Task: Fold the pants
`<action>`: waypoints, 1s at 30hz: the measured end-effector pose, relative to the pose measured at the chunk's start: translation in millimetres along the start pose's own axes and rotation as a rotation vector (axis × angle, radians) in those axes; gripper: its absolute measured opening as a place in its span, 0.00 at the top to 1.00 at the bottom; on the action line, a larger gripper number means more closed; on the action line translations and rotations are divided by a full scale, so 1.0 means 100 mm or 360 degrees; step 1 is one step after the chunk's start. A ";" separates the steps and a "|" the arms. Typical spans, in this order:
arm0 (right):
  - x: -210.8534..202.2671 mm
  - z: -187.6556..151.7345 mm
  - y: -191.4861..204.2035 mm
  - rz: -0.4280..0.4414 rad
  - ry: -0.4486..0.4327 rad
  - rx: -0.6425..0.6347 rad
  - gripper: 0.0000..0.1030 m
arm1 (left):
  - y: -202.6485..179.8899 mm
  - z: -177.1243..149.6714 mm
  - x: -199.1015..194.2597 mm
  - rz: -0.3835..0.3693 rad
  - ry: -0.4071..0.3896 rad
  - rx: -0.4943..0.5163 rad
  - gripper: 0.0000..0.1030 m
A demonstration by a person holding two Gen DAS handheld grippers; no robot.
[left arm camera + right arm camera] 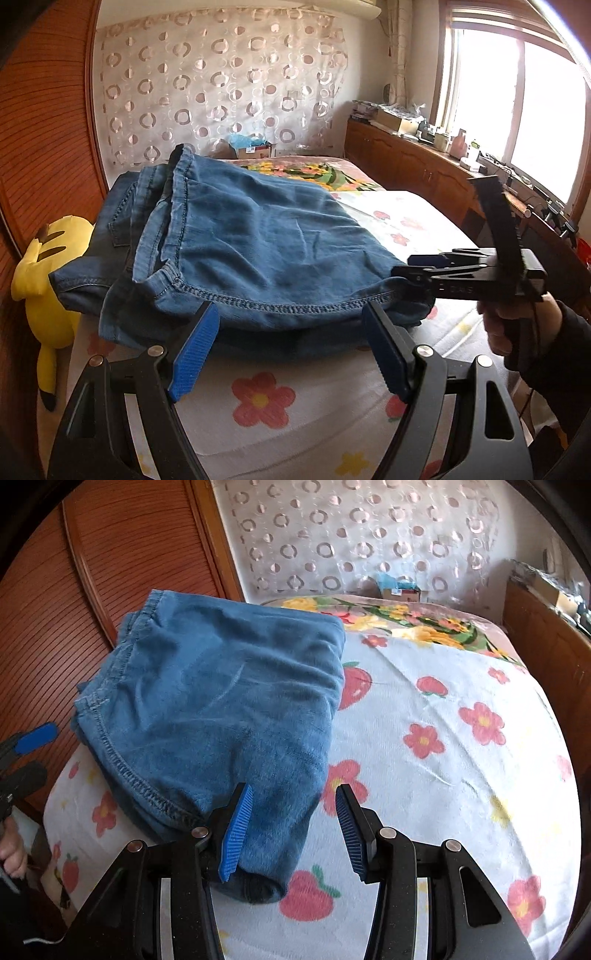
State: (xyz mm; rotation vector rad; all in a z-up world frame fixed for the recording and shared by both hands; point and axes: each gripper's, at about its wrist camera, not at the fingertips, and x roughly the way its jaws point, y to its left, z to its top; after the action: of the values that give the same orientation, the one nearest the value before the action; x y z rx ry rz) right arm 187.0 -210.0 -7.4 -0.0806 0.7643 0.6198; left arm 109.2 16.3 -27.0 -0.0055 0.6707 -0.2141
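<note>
Hovering wide open, my left claw point(290, 345) holds nothing; the folded pants point(251, 240) lie on the bed point(266, 435) just ahead of its fingertips, their stitched hem nearest. My right claw point(293, 825) stands partly open at the pants' near corner, fabric between its pads, neither visibly pressing. A yellow plush toy point(44, 273) sits left of my left claw.

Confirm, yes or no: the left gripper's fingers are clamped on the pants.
No: the left gripper stands wide open, its fingers just short of the pants.
</note>
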 end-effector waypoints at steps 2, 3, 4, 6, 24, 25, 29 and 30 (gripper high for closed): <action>0.07 0.00 -0.02 0.0007 0.0014 0.0005 0.53 | -0.02 0.00 -0.01 0.0003 -0.0007 0.0014 0.22; 0.10 -0.01 -0.01 0.0003 0.0021 0.0003 0.53 | -0.03 0.00 -0.02 0.0004 -0.0009 0.0020 0.22; 0.12 -0.02 -0.02 0.0004 0.0031 0.0006 0.53 | -0.04 0.00 -0.02 0.0004 -0.0010 0.0022 0.22; 0.15 -0.04 -0.02 0.0018 0.0036 0.0015 0.53 | -0.04 -0.01 -0.03 0.0004 -0.0005 0.0024 0.22; 0.20 -0.05 0.05 0.0037 0.0037 -0.0066 0.75 | -0.02 -0.05 -0.03 0.0012 0.0013 0.0018 0.22; 0.19 -0.05 0.05 0.0034 0.0035 -0.0073 0.77 | -0.02 -0.05 -0.03 0.0012 0.0014 0.0018 0.22; 0.18 -0.07 0.09 0.0022 0.0021 -0.0109 0.84 | 0.00 -0.06 -0.02 0.0018 0.0023 0.0013 0.22; 0.17 -0.06 0.10 0.0021 0.0015 -0.0110 0.87 | 0.00 -0.06 -0.02 0.0018 0.0025 0.0012 0.22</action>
State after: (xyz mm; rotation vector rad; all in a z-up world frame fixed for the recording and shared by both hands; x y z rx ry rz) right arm 187.0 -195.6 -21.7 -0.1419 0.7530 0.6589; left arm 104.5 16.8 -30.5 0.0072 0.6851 -0.2057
